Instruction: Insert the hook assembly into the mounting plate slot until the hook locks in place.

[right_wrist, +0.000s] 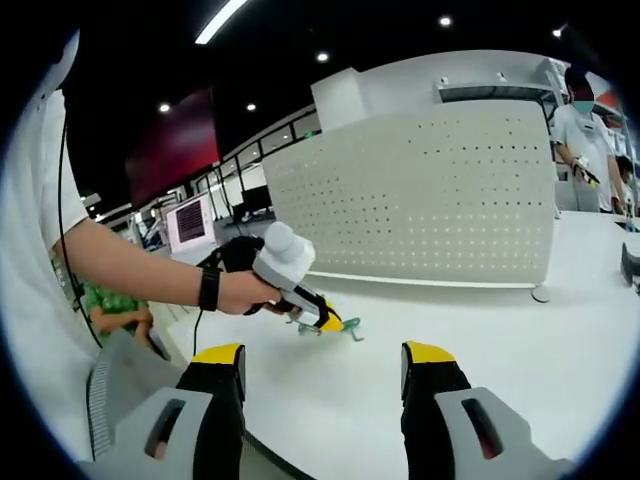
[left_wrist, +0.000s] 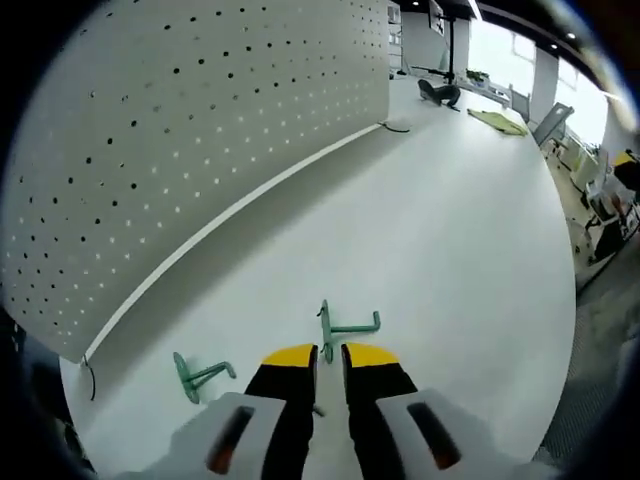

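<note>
A green hook (left_wrist: pixel 350 325) lies on the white table (left_wrist: pixel 440 230), its flat end running down between my left gripper's (left_wrist: pixel 330 356) yellow-tipped jaws, which stand close together on it. A second green hook (left_wrist: pixel 200 375) lies loose to the left. The white perforated mounting board (left_wrist: pixel 150 150) stands upright along the table's left side. In the right gripper view a person's hand holds the left gripper (right_wrist: pixel 322 318) down at the table with the green hook (right_wrist: pixel 350 330) at its tips, in front of the board (right_wrist: pixel 420 200). My right gripper (right_wrist: pixel 325 365) hangs open with nothing between its jaws.
A black cable (left_wrist: pixel 395 127) lies at the board's far corner. Dark and yellow-green items (left_wrist: pixel 495 118) sit at the table's far end. A person (right_wrist: pixel 585 130) stands at the right beyond the board. The table edge (left_wrist: pixel 570 330) falls off on the right.
</note>
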Demonstrator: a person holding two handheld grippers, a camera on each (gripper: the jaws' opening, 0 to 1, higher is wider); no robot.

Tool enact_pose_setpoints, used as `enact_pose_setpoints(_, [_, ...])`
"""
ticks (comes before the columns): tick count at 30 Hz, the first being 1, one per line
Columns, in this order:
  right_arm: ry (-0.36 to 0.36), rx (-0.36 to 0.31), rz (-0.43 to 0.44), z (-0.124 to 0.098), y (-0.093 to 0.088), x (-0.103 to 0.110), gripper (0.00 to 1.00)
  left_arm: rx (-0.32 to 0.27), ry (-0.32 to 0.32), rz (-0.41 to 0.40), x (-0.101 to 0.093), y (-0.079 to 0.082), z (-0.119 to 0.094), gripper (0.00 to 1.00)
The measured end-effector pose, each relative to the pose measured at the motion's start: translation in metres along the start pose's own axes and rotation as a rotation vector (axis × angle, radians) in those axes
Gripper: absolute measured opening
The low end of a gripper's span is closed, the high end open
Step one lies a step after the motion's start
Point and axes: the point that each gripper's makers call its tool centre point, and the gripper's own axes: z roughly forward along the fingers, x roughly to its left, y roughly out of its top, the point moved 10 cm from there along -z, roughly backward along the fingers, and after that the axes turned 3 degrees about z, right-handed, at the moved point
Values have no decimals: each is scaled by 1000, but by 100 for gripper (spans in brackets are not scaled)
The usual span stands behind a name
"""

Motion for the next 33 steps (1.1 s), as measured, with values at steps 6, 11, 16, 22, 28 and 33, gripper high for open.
enact_pose_setpoints(6, [2, 3, -1, 1, 0, 0, 63, 14, -14, -5, 1, 0, 5, 13])
enact_pose_setpoints(11, [-1, -1, 4, 0, 0, 0, 63, 19, -19, -3, 1, 0, 7, 13])
enact_pose_setpoints(16, [-4, -2, 6, 0, 0, 0, 63, 30, -21, -1, 1, 0, 9, 9])
enact_pose_setpoints(22, [-7, -2, 5, 0, 0, 0, 63, 40, -27, -15, 2, -2, 10, 7])
enact_pose_setpoints(28, [-8, 0, 5, 0, 0, 0, 63, 44, -26, -16, 3, -3, 10, 5])
enact_pose_setpoints(33, [-6, -1, 5, 0, 0, 0, 63, 33, -39, -33, 2, -4, 8, 4])
